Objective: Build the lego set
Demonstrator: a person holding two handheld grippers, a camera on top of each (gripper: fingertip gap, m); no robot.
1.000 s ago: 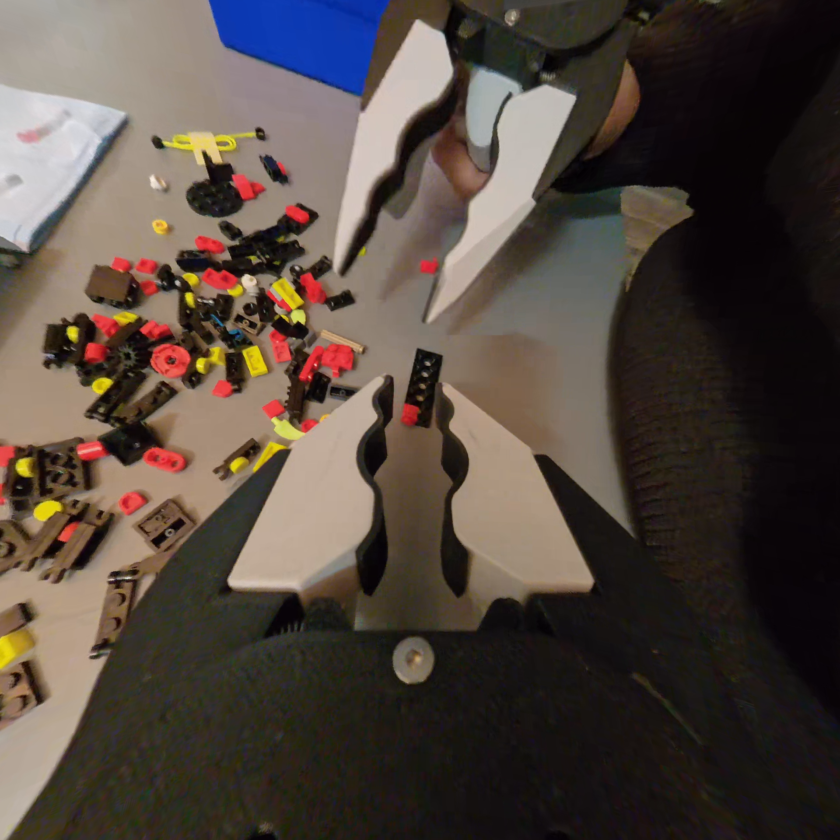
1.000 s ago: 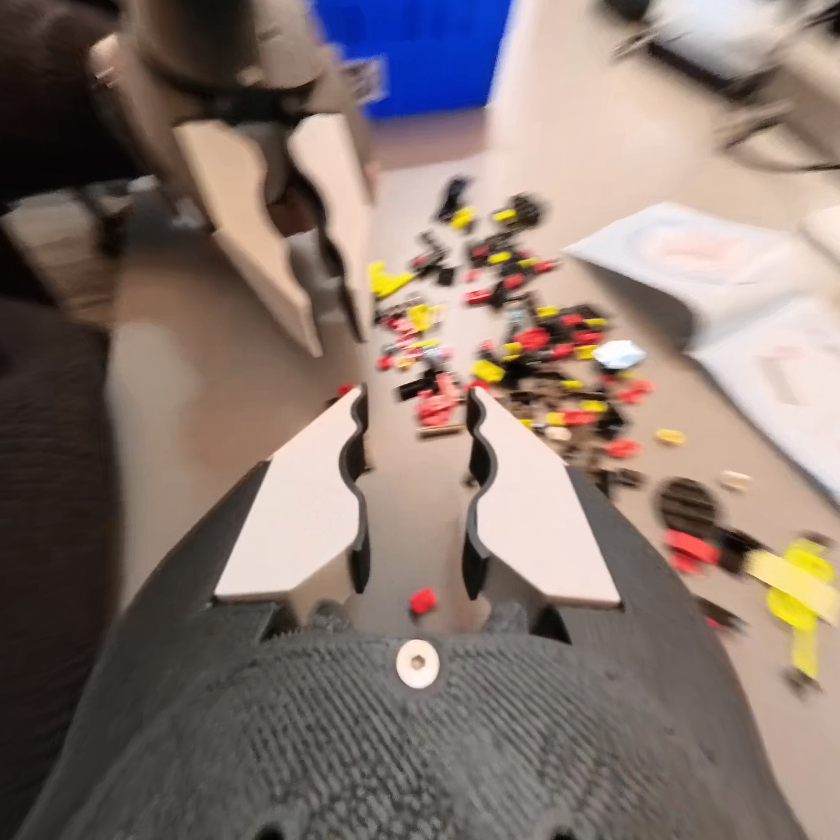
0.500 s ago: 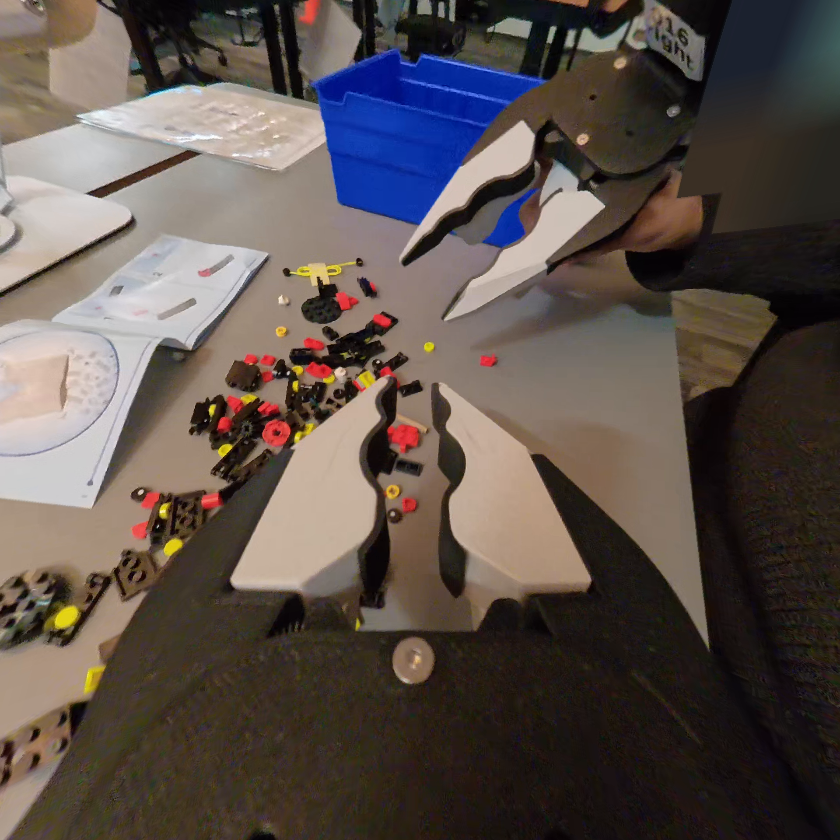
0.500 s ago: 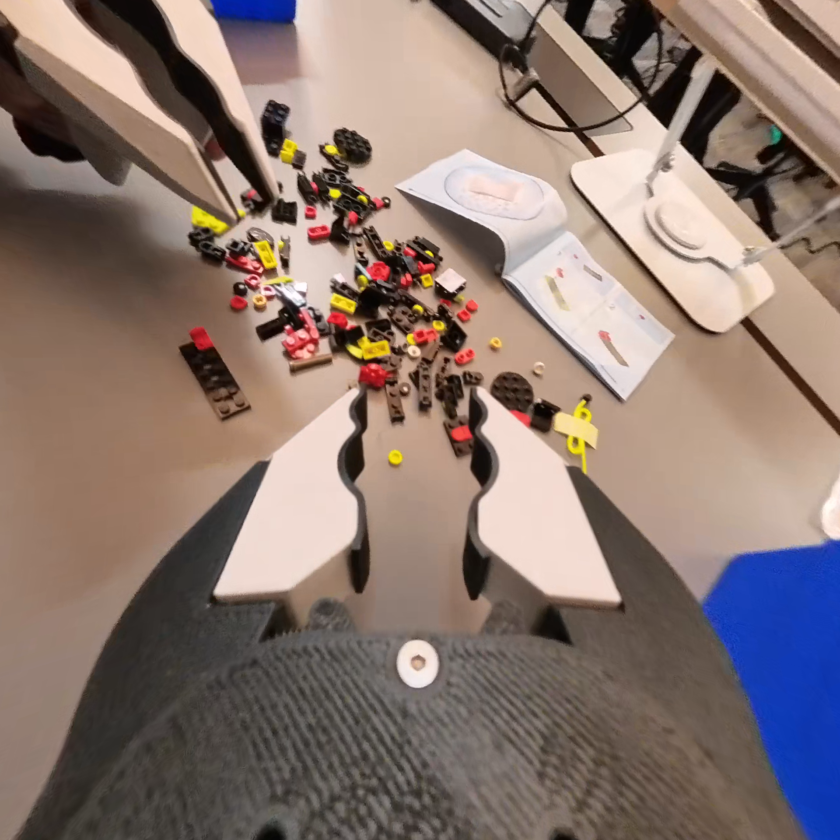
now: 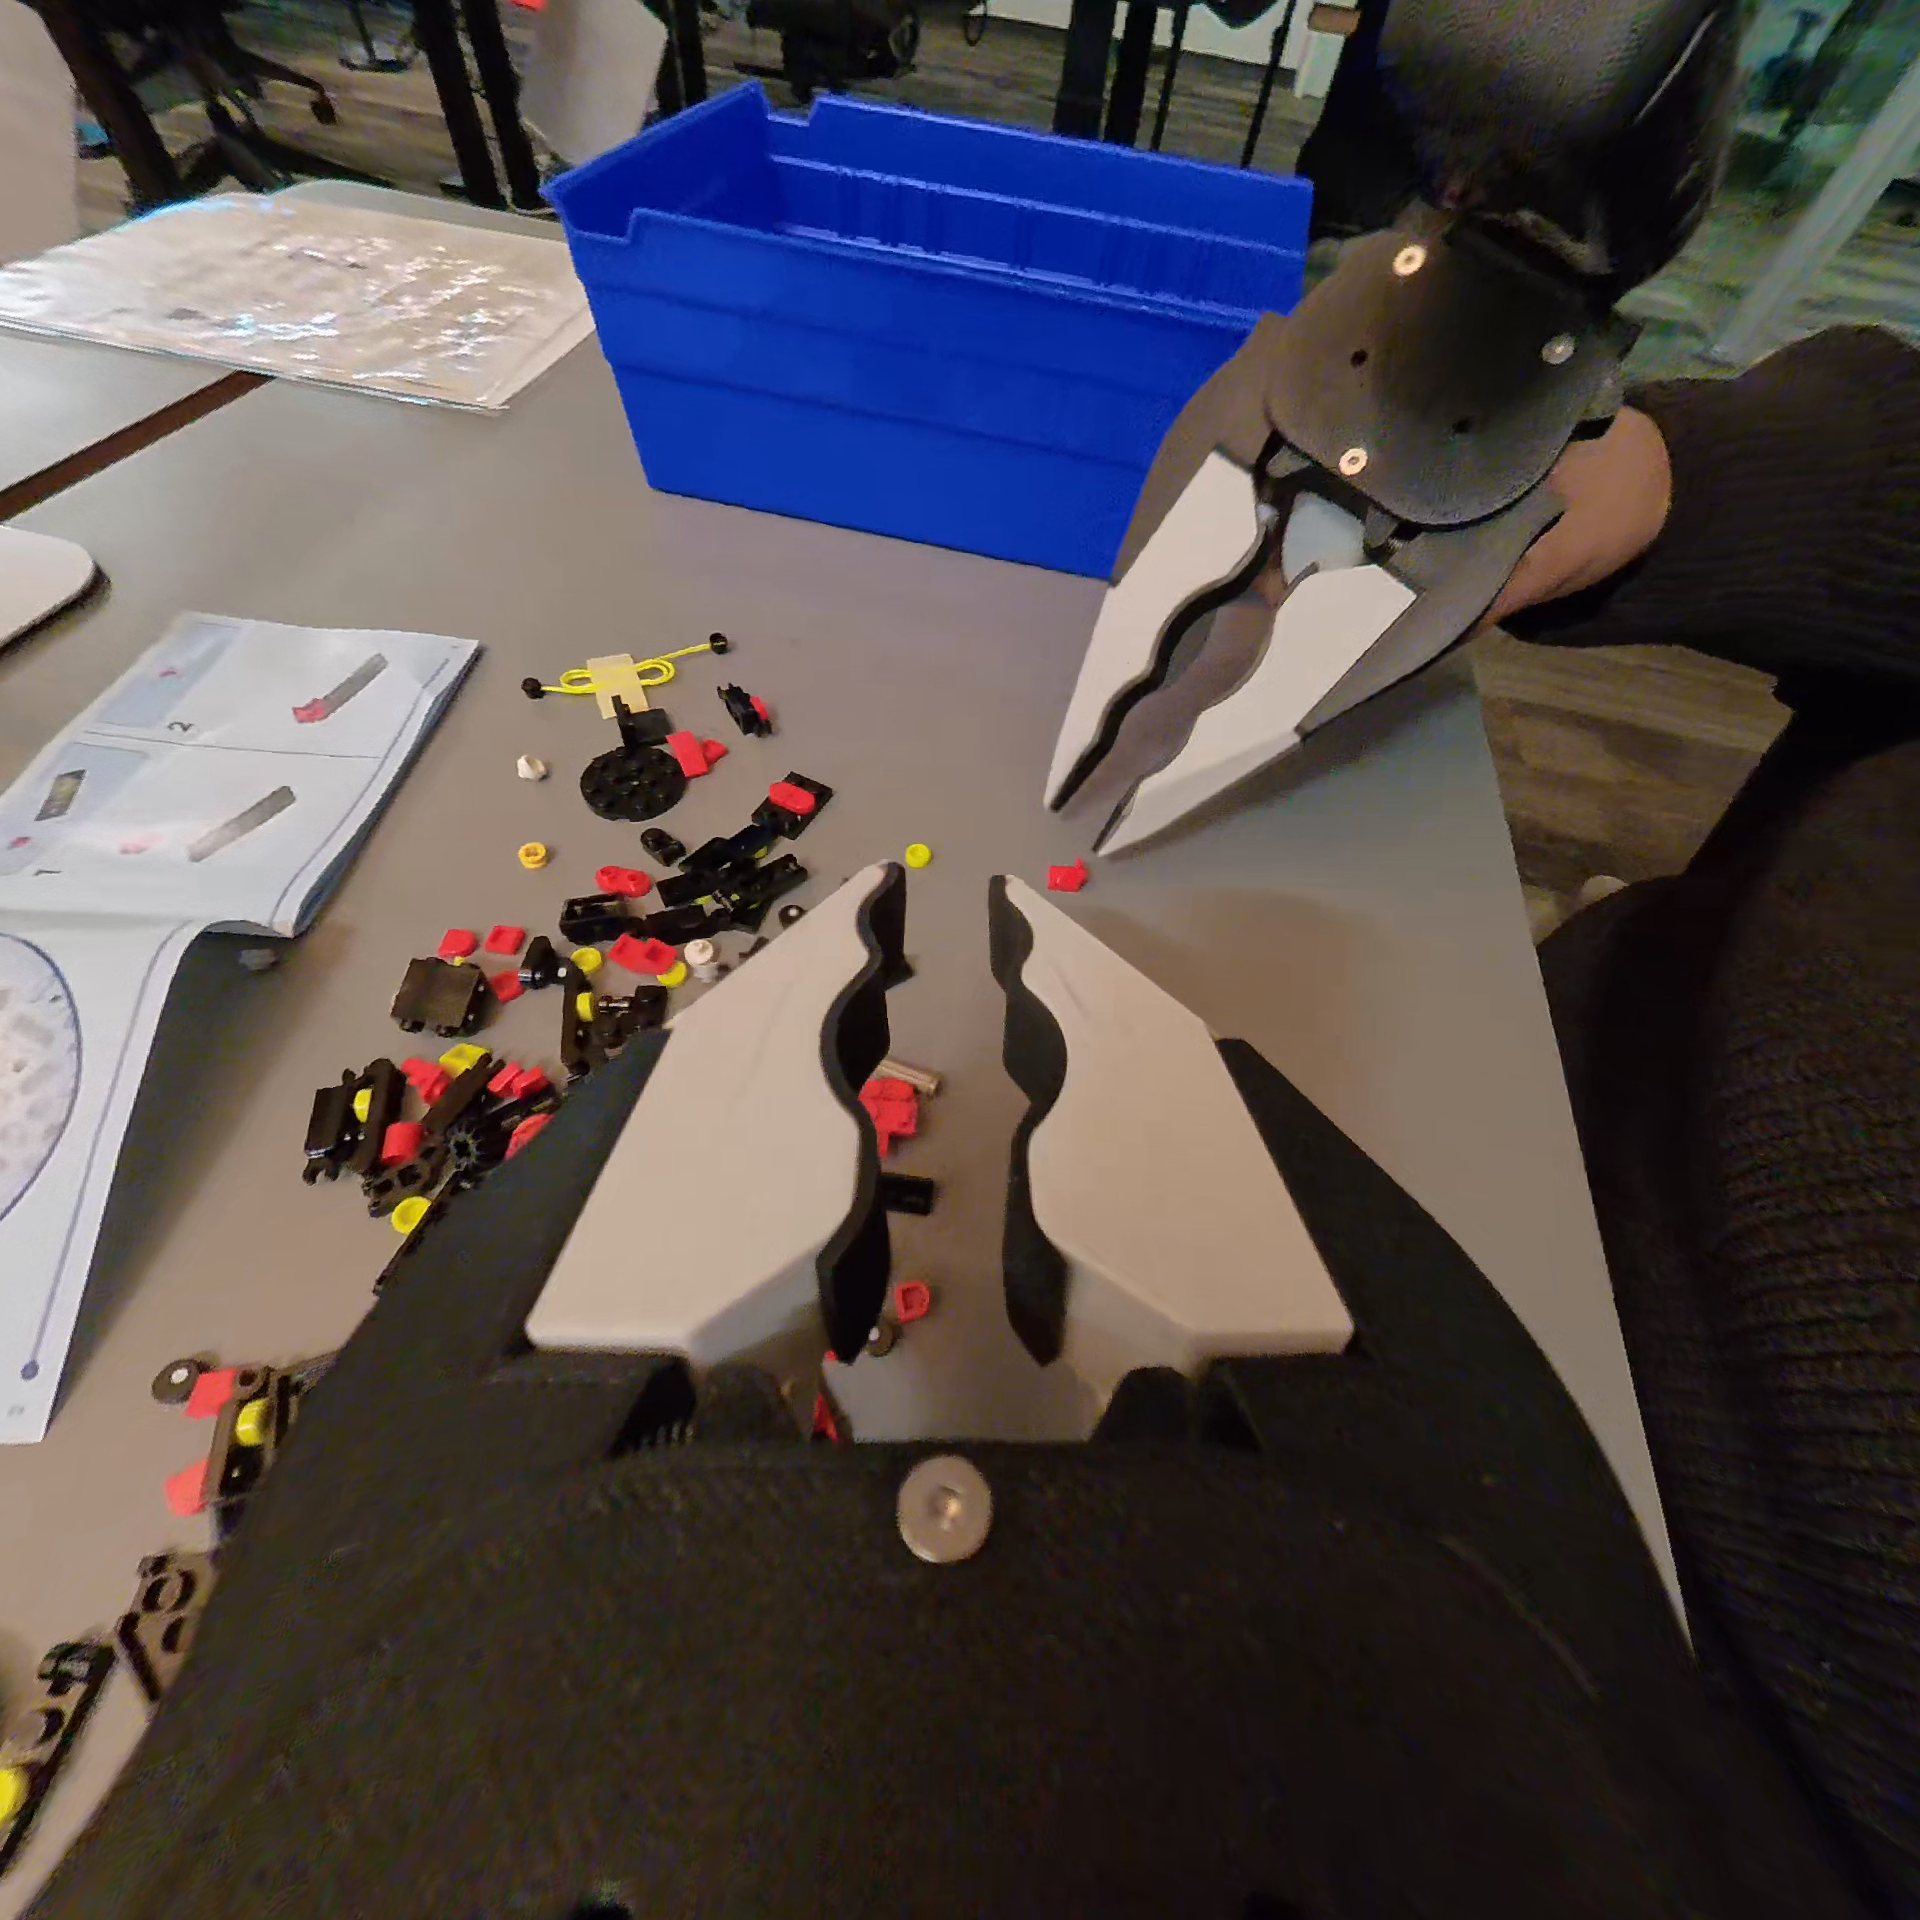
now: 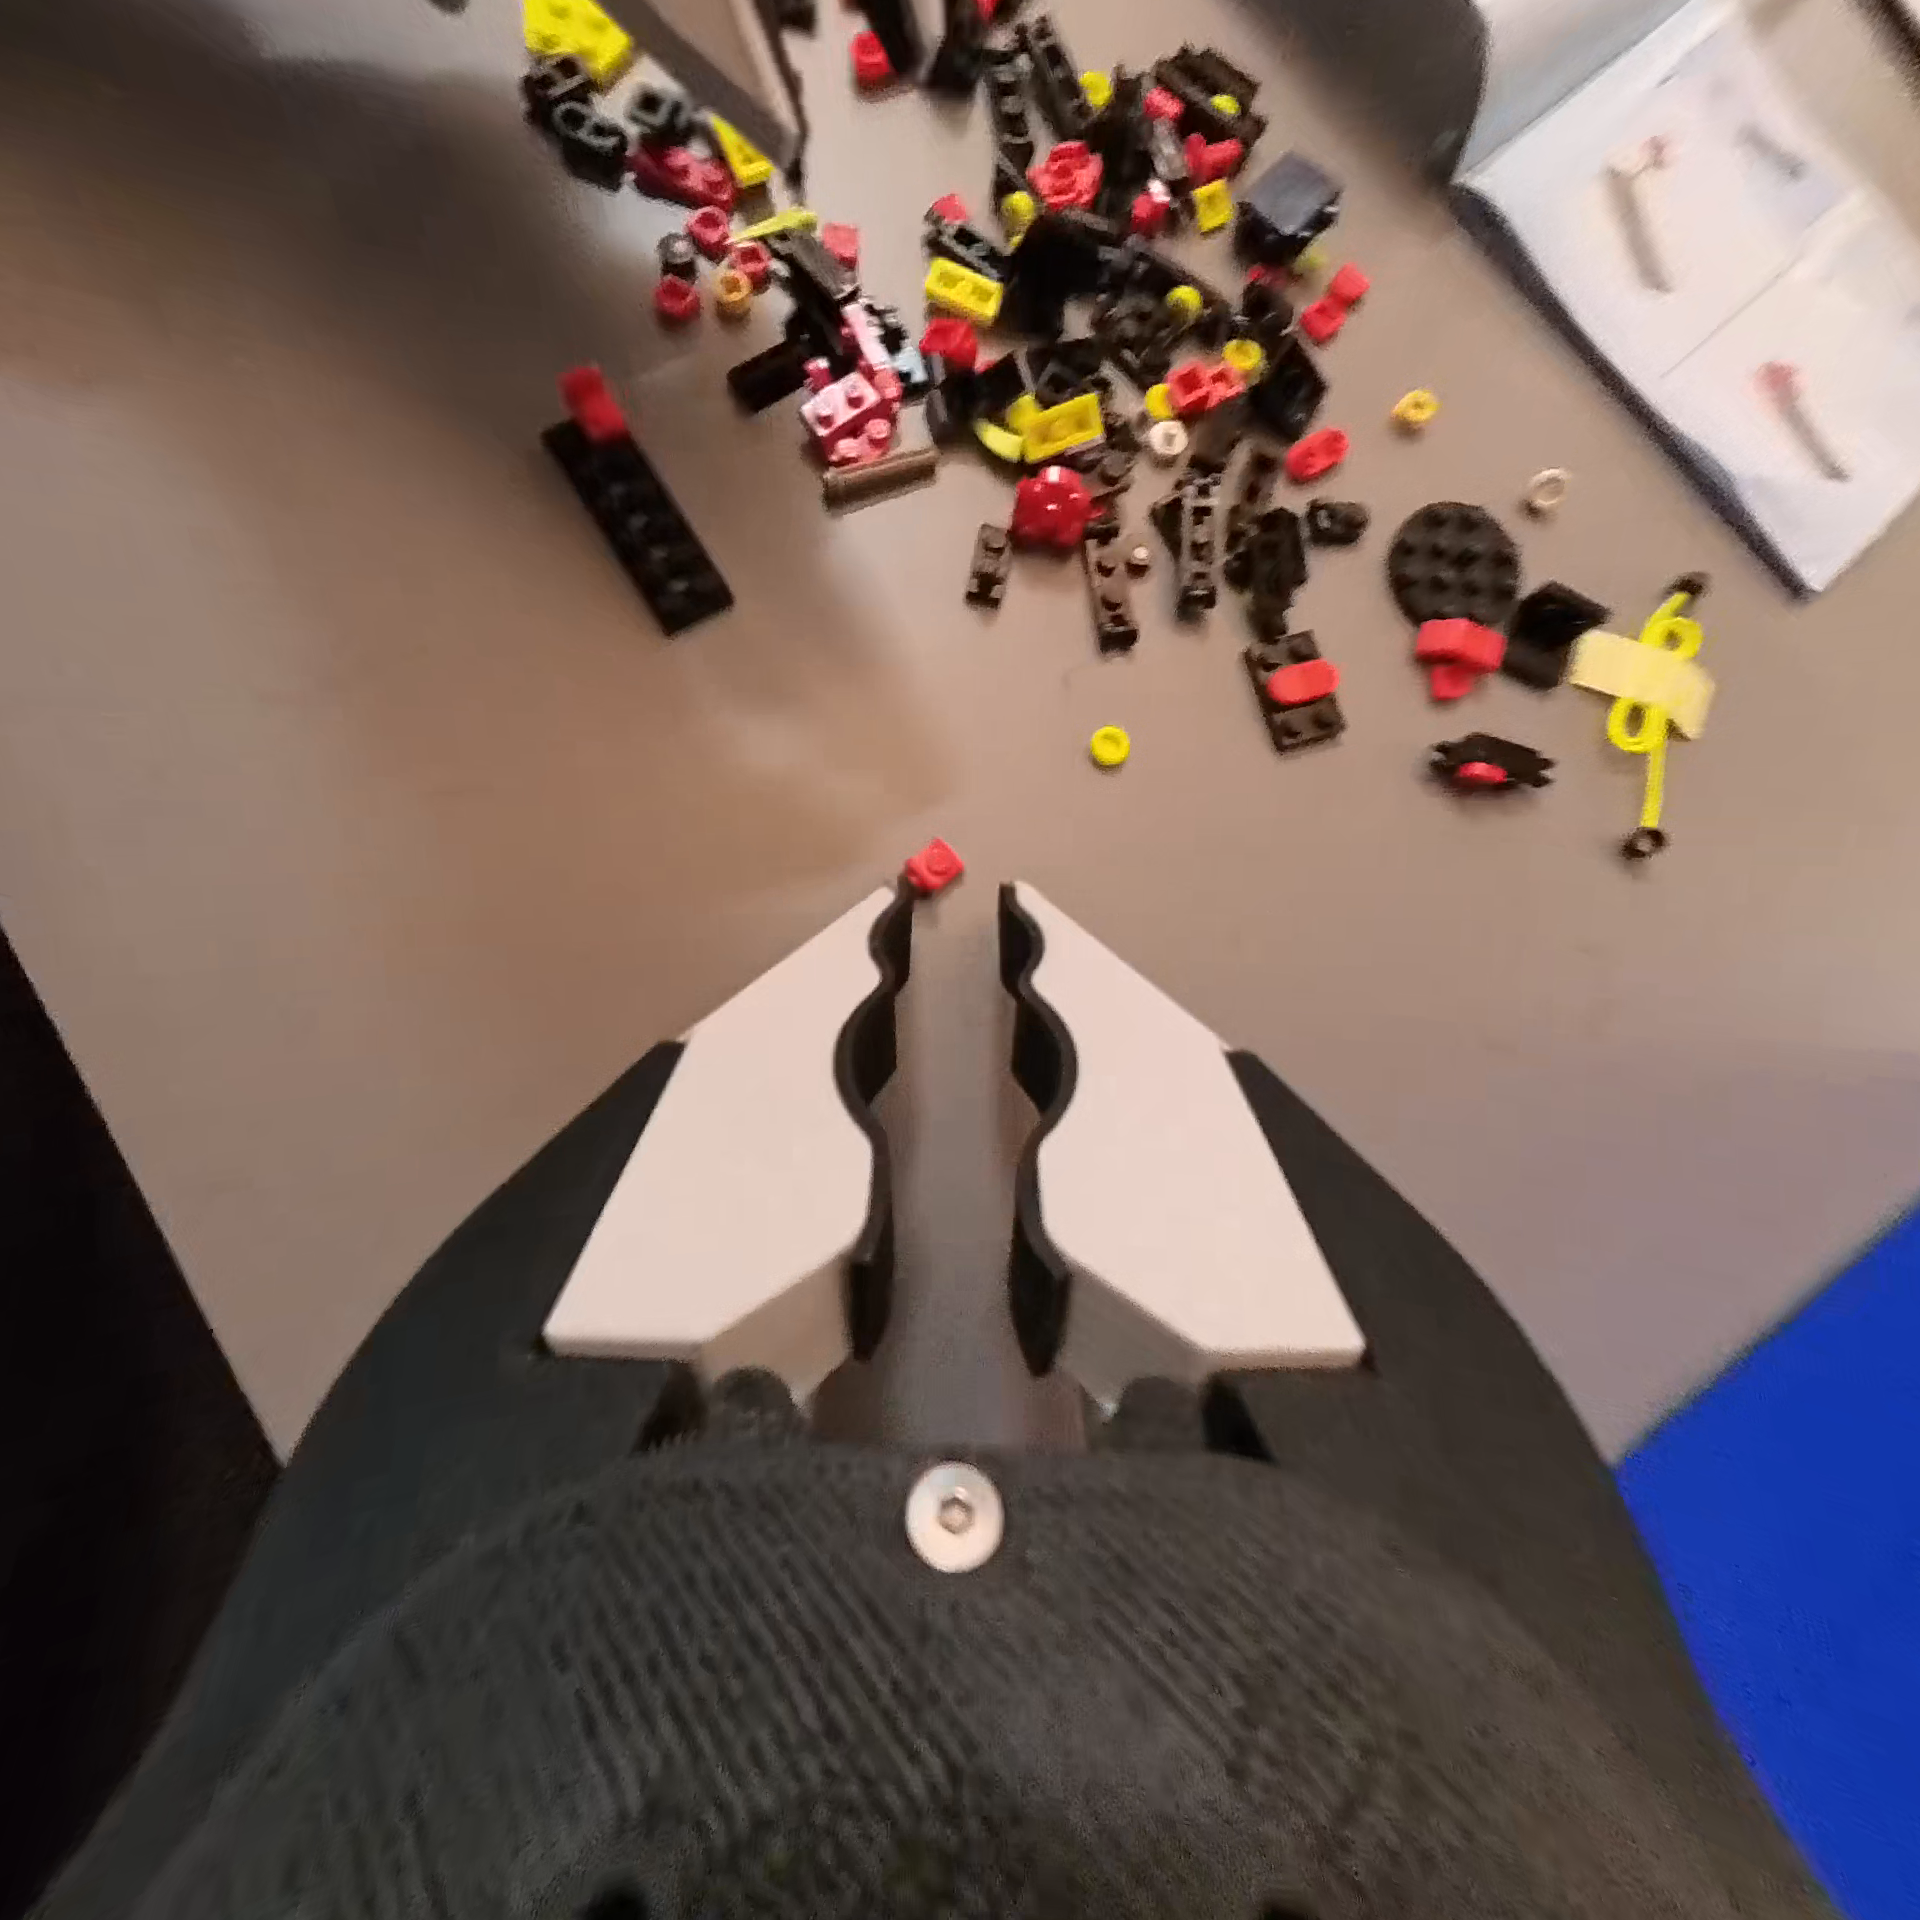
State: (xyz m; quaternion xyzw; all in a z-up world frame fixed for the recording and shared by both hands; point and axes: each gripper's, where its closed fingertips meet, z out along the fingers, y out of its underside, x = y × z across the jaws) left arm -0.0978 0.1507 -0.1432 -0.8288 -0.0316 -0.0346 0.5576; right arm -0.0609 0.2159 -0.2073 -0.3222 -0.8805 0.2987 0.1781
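While the left gripper (image 5: 943, 883) hangs spread and empty over the lego pile (image 5: 623, 935), the right gripper (image 5: 1081, 826) tips toward a small red piece (image 5: 1067, 876) beside that pile. From the right wrist, the right gripper (image 6: 954, 899), narrowly parted, nearly touches the small red piece (image 6: 932, 865) on the counter (image 6: 312, 727).

Left gripper (image 5: 943, 883): black textured body, two pale grey wedge fingers (image 5: 748, 1122) w/ wavy black inner pads, one silver hex screw centred at base. Right gripper (image 6: 954, 902): same build; seen from the left wrist view, its black plate carries three silver screws. Operator's hand (image 5: 1579, 540): black knit sleeve.
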